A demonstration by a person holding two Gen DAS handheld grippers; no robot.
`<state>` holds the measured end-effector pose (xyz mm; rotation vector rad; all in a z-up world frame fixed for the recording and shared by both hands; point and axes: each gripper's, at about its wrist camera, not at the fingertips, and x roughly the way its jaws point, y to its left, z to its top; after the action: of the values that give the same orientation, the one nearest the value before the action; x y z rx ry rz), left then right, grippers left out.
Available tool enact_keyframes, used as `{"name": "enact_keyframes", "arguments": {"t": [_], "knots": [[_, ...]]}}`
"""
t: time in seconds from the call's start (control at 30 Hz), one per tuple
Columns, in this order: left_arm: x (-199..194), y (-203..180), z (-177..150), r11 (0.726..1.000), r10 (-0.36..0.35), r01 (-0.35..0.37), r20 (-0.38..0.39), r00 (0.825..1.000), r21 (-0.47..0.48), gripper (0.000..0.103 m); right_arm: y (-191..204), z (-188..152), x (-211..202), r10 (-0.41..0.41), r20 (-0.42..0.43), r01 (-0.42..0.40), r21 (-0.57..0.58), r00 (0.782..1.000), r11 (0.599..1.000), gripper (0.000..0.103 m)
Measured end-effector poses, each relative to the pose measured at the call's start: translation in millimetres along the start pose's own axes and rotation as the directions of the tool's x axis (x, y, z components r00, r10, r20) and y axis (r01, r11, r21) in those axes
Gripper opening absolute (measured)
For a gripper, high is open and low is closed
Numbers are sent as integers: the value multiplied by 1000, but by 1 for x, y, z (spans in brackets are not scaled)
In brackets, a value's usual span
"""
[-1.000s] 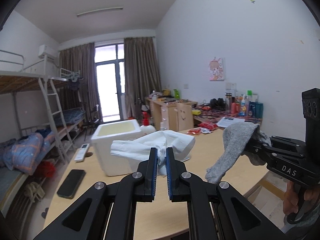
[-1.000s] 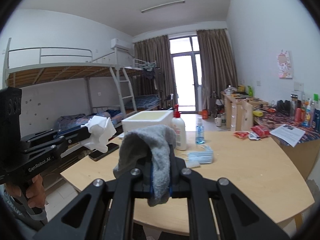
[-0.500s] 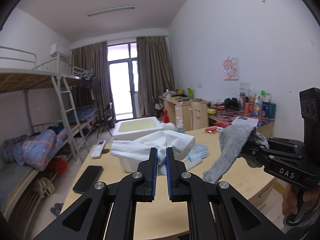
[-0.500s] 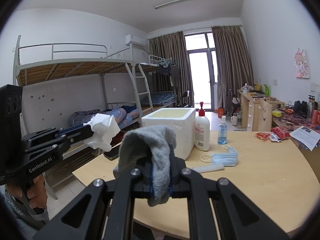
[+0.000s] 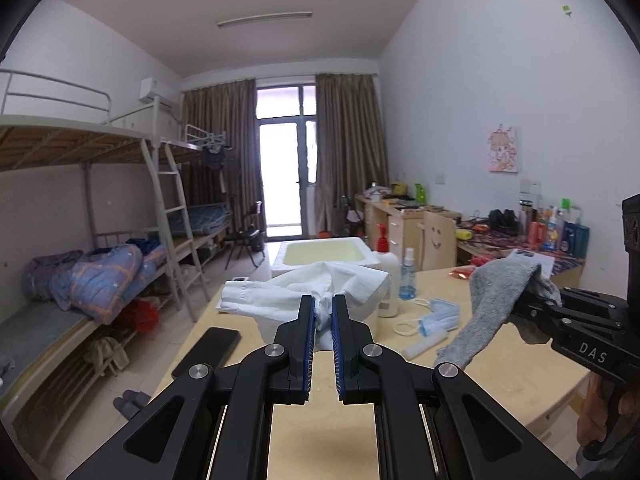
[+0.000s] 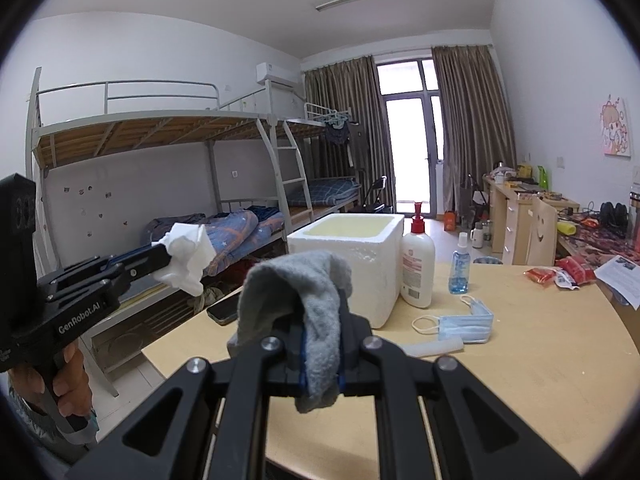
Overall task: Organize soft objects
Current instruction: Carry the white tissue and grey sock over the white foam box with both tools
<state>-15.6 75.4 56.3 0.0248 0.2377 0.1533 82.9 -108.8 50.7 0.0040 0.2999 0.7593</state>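
Note:
My left gripper (image 5: 322, 308) is shut on a white cloth (image 5: 280, 294) and holds it in the air above the near part of the wooden table (image 5: 500, 364). It also shows in the right wrist view (image 6: 162, 254) with the white cloth (image 6: 186, 258) bunched at its tips. My right gripper (image 6: 320, 320) is shut on a grey sock (image 6: 304, 292) that drapes over its fingers. In the left wrist view the right gripper (image 5: 524, 304) holds the grey sock (image 5: 488, 304) hanging down at the right. A white foam box (image 6: 352, 252), open on top, stands on the table beyond both grippers.
Beside the box stand a lotion pump bottle (image 6: 418, 268) and a small blue spray bottle (image 6: 460, 266). A blue face mask (image 6: 464, 324) and a white tube (image 6: 432, 347) lie in front. A black phone (image 5: 208, 350) lies at the table's left edge. Bunk beds (image 6: 160, 160) stand at left.
Both grippers have risen and drawn back a little from the table with their cloths still held. The foam box now looks farther off and lower.

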Motion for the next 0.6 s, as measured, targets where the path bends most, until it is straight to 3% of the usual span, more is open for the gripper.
{"name": "enact_keyframes", "arguments": {"t": [0.17, 0.6], "knots": [[14, 4, 3, 1000, 28, -28, 2, 1000, -6, 9, -8, 4, 12, 0, -15, 0, 13, 1000, 1000, 13], [49, 17, 8, 1000, 18, -18, -37, 999, -18, 9, -8, 12, 39, 12, -62, -11, 6, 998, 1000, 13]]}}
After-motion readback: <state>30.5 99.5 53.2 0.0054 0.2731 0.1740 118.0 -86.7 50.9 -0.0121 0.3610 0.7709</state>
